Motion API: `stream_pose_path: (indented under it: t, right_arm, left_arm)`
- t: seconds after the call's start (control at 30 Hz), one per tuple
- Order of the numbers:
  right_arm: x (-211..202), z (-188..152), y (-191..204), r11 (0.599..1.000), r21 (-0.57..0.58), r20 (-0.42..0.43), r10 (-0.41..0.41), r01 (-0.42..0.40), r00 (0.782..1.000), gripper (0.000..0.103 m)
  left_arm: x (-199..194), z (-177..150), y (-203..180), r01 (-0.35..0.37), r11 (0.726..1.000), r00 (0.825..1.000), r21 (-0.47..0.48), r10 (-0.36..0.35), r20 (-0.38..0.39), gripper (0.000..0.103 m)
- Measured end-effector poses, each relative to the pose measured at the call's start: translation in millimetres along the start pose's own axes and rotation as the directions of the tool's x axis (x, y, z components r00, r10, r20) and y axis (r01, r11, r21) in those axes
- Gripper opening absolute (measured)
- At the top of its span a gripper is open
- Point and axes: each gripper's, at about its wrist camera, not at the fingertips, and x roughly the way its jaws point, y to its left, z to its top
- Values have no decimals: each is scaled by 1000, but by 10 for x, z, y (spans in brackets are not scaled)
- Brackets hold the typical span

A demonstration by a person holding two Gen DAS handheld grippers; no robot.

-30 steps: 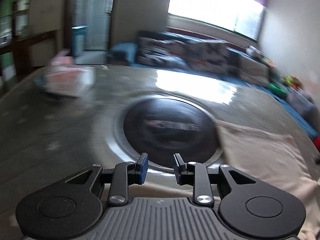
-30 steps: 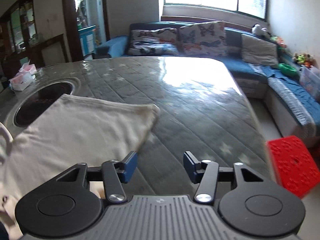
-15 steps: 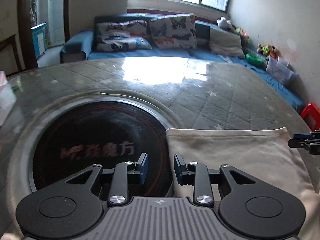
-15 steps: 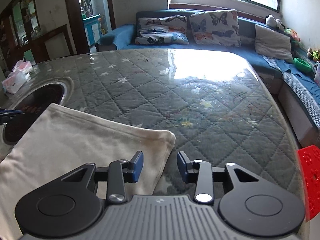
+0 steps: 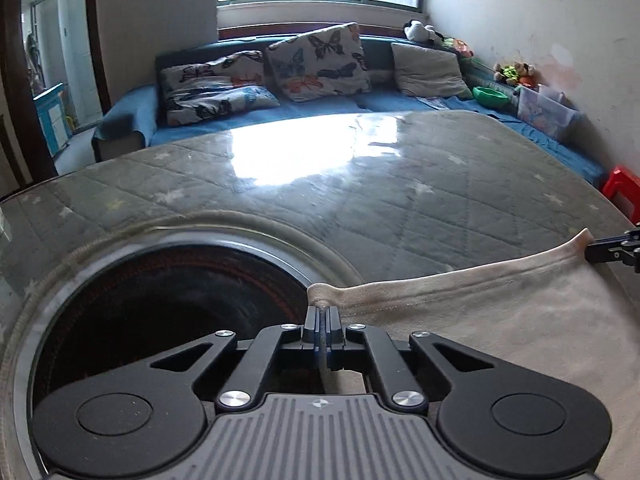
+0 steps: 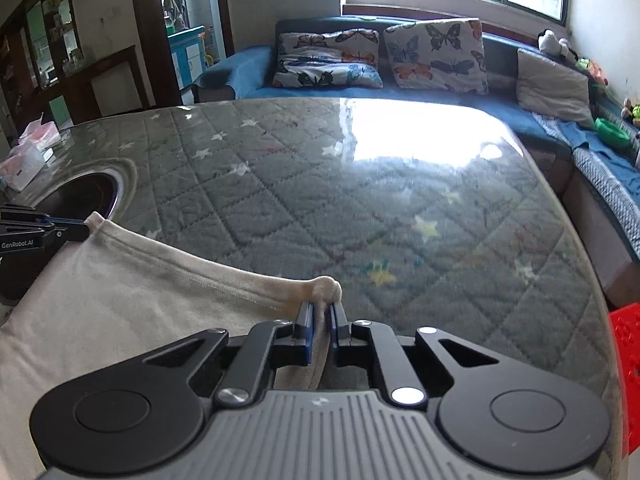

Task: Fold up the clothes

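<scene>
A cream garment [image 5: 500, 320] lies on the glass-topped quilted table [image 5: 360, 208]; it also shows in the right wrist view [image 6: 120, 300]. My left gripper [image 5: 321, 312] is shut on the garment's far left corner, beside the round black inset. My right gripper [image 6: 320, 312] is shut on the far right corner. Both corners are pinched up off the table, with the hem hanging between them. Each gripper shows at the edge of the other's view: the right one [image 5: 612, 246], the left one [image 6: 44, 226].
A round black inset [image 5: 168, 300] is set in the table at the left. A tissue pack [image 6: 24, 160] sits at the far left of the table. A blue sofa with butterfly cushions [image 5: 312, 64] stands behind. A red stool [image 6: 626, 368] stands at the right edge.
Both grippers were open half a second ago. They have moved onto the garment's far corners and shut on them, lifting the corners slightly.
</scene>
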Motion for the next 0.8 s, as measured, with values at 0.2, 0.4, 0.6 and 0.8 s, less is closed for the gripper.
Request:
stream_pose_path:
  t: [0.2, 0.4, 0.6, 0.8]
  right_arm:
    - [166, 150, 47, 1000, -25, -14, -18, 18, 1000, 10]
    - [-97, 142, 128, 997, -81, -3, -5, 5, 1000, 16]
    - [-478, -112, 493, 977, -197, -10, 79, -80, 997, 30]
    - [-711, -466, 935, 937, -298, -59, 172, -181, 983, 31]
  left_arm:
    - [70, 69, 61, -18, 1000, 1000, 14, 17, 15, 11]
    - [-292, -32, 34, 43, 999, 998, 11, -43, 42, 12]
    - [-804, -493, -233, 174, 985, 984, 16, -174, 36, 12]
    - [-1092, -976, -385, 221, 975, 975, 18, -221, 9, 12]
